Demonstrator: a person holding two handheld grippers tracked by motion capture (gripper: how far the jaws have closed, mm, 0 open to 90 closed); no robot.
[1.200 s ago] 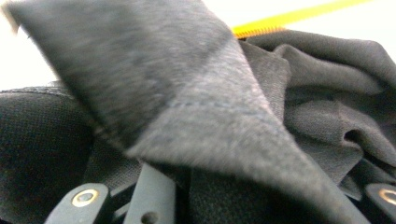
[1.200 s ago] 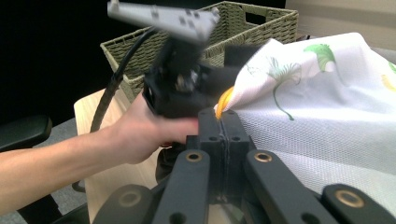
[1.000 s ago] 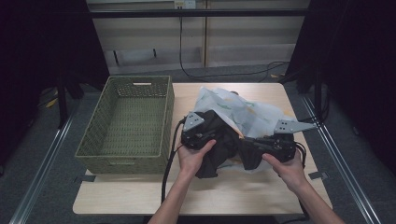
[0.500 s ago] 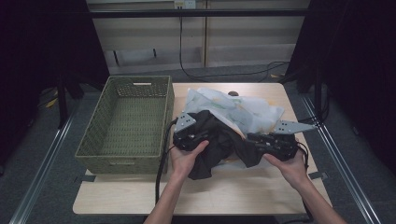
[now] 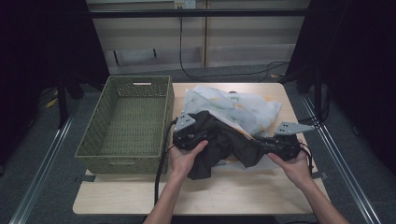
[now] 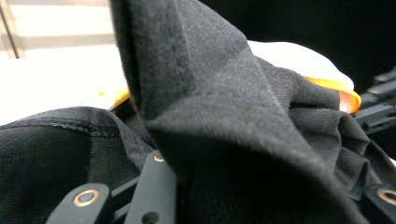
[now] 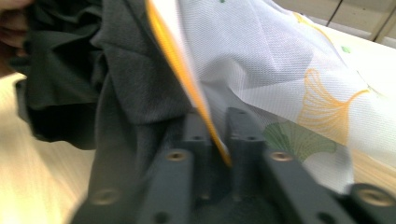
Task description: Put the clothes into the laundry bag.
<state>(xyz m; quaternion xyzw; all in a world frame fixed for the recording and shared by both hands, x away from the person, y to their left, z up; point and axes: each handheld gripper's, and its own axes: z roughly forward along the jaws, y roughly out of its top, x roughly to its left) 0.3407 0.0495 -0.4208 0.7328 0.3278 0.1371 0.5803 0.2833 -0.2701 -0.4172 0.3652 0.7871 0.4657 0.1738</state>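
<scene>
A black garment [image 5: 219, 147] hangs bunched between both grippers above the table. My left gripper [image 5: 203, 135] is shut on its left part, and in the left gripper view [image 6: 261, 196] black folds [image 6: 224, 116] bulge from between the jaws. My right gripper [image 5: 260, 145] points left. Its jaws have just been closing and now stand nearly together [image 7: 217, 130] on the orange hem of a white leaf-printed cloth [image 7: 289, 70]. Black fabric [image 7: 121, 93] drapes over its left jaw. The white cloth [image 5: 238, 107] lies spread behind the garment.
A green woven basket [image 5: 122, 161] stands at the table's left with nothing in it. Bare wooden table [image 5: 233, 196] lies in front of the hands. Cables trail from both grippers, and metal rails run along the floor on either side.
The left gripper has shifted a little to the left and the right hand has sunk slightly. The black garment now sags lower between them, with more of it hanging under the left hand.
</scene>
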